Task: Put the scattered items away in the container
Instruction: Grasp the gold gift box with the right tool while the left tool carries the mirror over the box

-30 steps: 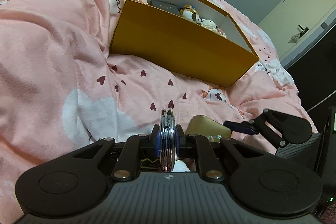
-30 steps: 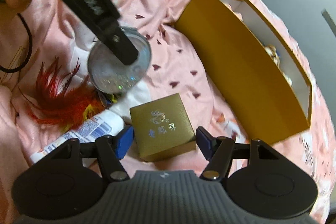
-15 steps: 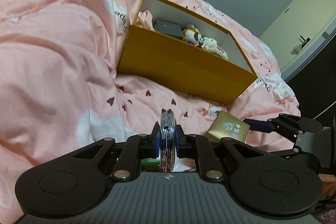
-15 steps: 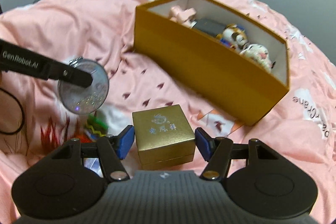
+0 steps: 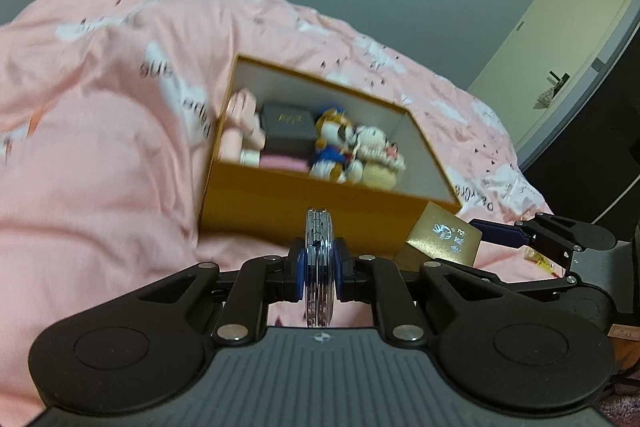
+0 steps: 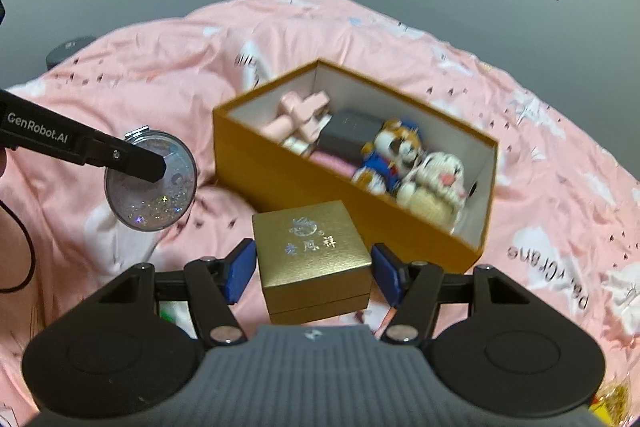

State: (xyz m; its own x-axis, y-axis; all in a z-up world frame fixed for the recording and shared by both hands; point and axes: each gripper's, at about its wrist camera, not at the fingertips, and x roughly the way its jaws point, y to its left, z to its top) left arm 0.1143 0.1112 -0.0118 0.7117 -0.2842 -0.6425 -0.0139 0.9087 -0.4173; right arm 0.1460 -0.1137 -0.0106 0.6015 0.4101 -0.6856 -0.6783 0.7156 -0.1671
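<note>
Both hands have risen since the earlier frames; the orange box (image 6: 352, 203) on the bed (image 5: 100, 163) now shows its inside. Left gripper (image 5: 319, 263): jaws pinching the glitter disc (image 6: 151, 182) edge-on. Right gripper (image 6: 314, 267): jaws clamped on the gold box (image 6: 314, 255), apparently clear of the bedding. Step in hand: carrying both to the container. Next: advance over the rim, release into free space beside the plush toys (image 6: 412, 167).

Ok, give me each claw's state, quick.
Left claw: shut on the round glitter case.
Right claw: shut on the gold box.
</note>
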